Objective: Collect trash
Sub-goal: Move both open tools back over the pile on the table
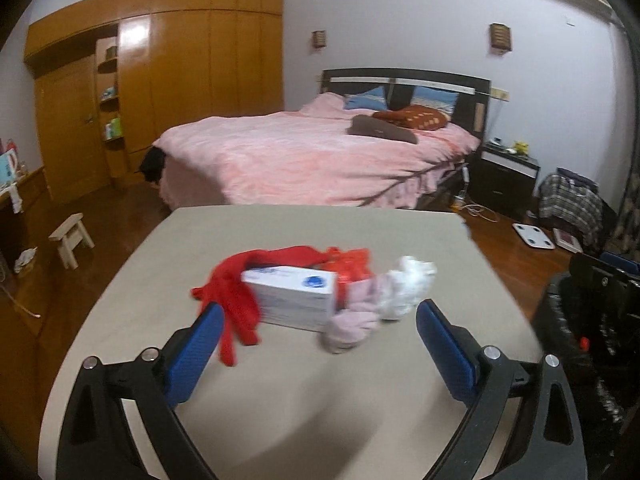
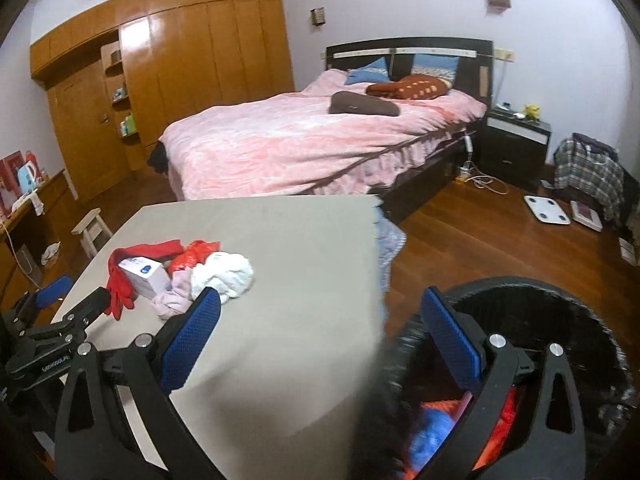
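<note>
Both the left claw and right claw are gaping, released; the crumpled tissue wad at the left claw's one o'clock is looking light and soft, best pinched mid-bulge.

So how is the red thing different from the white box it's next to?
The red cloth is floppy and draped around one end of the white box; the box is stiff, with straight edges. The cloth is plain red; the box is white with a blue mark. Both lie on the table.

Left hand-held gripper is showing a black forked frame carrying blue textured pads — silver round screws are sitting at each pivot. Right hand-held gripper is presenting identical build — black arms, blue pads, silver screws.
</note>
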